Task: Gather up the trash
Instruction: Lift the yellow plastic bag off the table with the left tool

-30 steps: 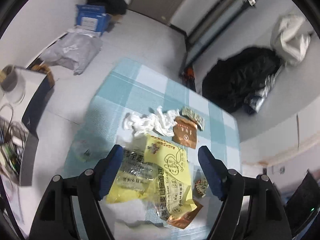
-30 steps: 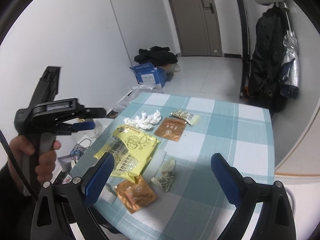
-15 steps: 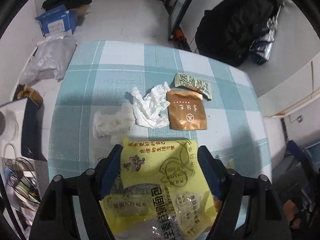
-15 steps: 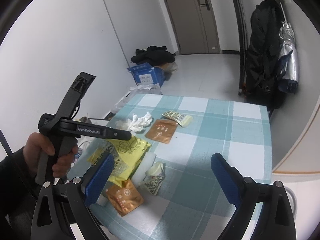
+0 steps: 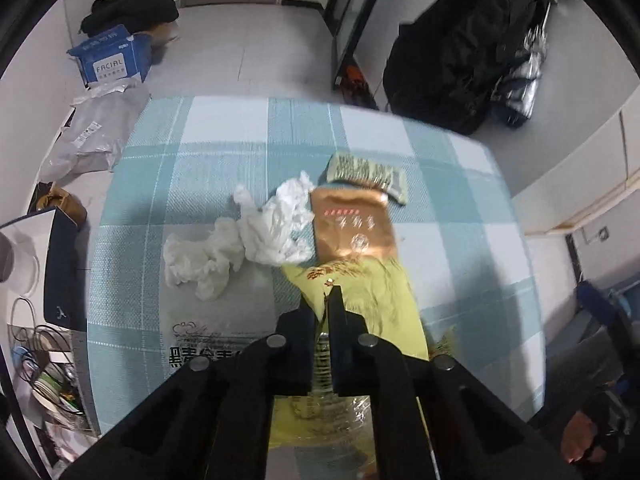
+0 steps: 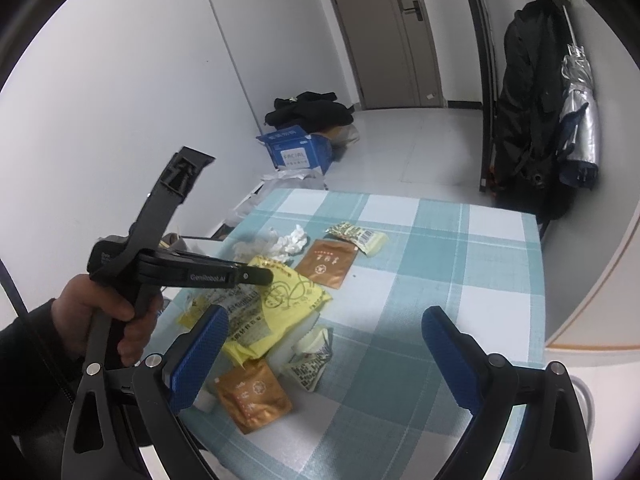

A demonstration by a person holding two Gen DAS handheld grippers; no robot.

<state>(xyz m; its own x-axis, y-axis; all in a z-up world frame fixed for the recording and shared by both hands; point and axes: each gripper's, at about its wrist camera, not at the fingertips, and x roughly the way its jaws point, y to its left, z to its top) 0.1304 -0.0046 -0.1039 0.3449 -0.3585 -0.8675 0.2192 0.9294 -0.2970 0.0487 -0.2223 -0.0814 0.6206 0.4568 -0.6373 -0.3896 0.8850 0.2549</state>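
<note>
Left gripper (image 5: pixel 325 300) just closed, jaws pinched tight on the yellow bread bag (image 5: pixel 360 304) (film bunched between the tips); just beyond the jaws, a brown sachet (image 5: pixel 352 224), crumpled tissues (image 5: pixel 240 240) to its left, a green wrapper (image 5: pixel 366 176) farther out; right gripper (image 6: pixel 324 344) gaping wide, nothing held, above the checked tablecloth (image 6: pixel 460 280).

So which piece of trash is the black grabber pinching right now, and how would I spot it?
Look at the table with the blue-and-white checked cloth. In the litter on its near left part lies the big crinkly yellow plastic bread bag, and the left gripper has its jaws shut on its edge. It is the largest wrapper and the only yellow one, beside the crumpled white tissues and a flat brown sachet.
</note>
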